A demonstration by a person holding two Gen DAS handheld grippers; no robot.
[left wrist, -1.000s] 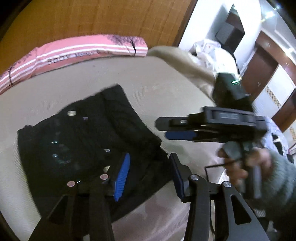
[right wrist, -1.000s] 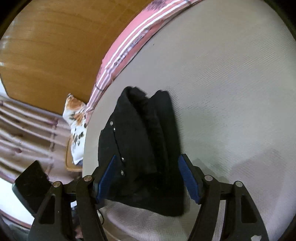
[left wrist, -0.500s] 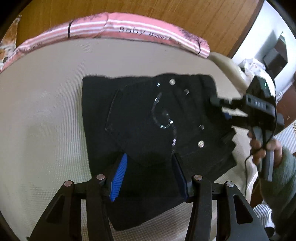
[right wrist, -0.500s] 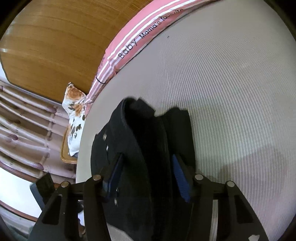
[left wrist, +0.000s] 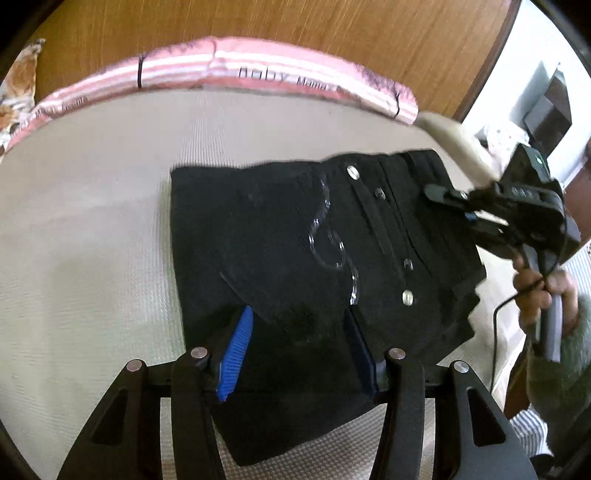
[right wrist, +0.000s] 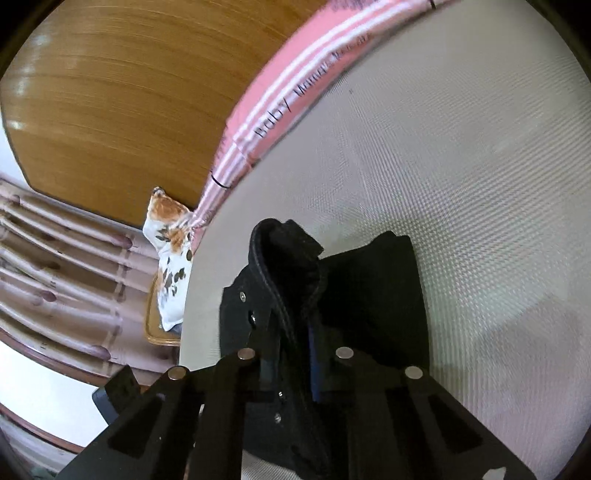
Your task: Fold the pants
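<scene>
The black pants [left wrist: 295, 258] lie folded on the beige mattress [left wrist: 92, 221], with metal rivets and a clear stitched pattern on top. My left gripper [left wrist: 299, 347] is open, its blue-padded fingers [left wrist: 236, 343] straddling the near edge of the pants. My right gripper [right wrist: 291, 354] is shut on the waistband edge of the pants [right wrist: 284, 266], which rises in a ridge between the jaws. The right gripper also shows in the left wrist view [left wrist: 465, 210] at the right edge of the pants.
A pink striped pillow [left wrist: 258, 74] lies along the wooden headboard [left wrist: 295, 33]. A floral cushion [right wrist: 170, 258] sits on a chair beside the bed. The mattress edge drops off to the right [left wrist: 495, 332].
My right gripper closed on the waistband edge of the pants. My left gripper swung over the pants and came closer to their near edge, still open.
</scene>
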